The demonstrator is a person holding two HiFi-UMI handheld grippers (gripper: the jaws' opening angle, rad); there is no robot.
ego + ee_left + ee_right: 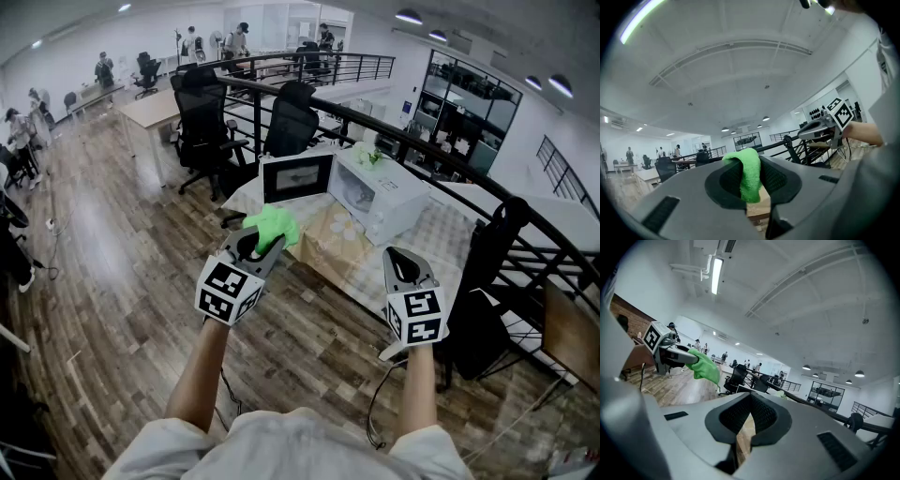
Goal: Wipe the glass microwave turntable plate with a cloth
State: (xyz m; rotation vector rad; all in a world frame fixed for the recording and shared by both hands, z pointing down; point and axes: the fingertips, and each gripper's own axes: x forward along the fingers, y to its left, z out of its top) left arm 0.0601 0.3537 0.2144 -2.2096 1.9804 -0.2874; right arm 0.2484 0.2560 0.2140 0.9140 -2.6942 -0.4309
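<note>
My left gripper (255, 246) is shut on a bright green cloth (273, 225), which bunches out past its tips; the cloth (749, 171) fills the space between the pads in the left gripper view. My right gripper (406, 266) is held beside it, shut with nothing in it. Both are raised in the air, well short of the table. A white microwave (382, 193) stands on that table with its door (298, 178) swung open. I cannot make out the glass turntable plate. The right gripper view shows the left gripper (677, 357) and cloth (706, 367) at left.
The microwave's table (328, 246) has a pale patterned cover. Black office chairs (202, 122) and a desk (150, 111) stand behind it, and a black railing (441, 155) runs along the right. A cable (380, 394) lies on the wooden floor. People stand far off.
</note>
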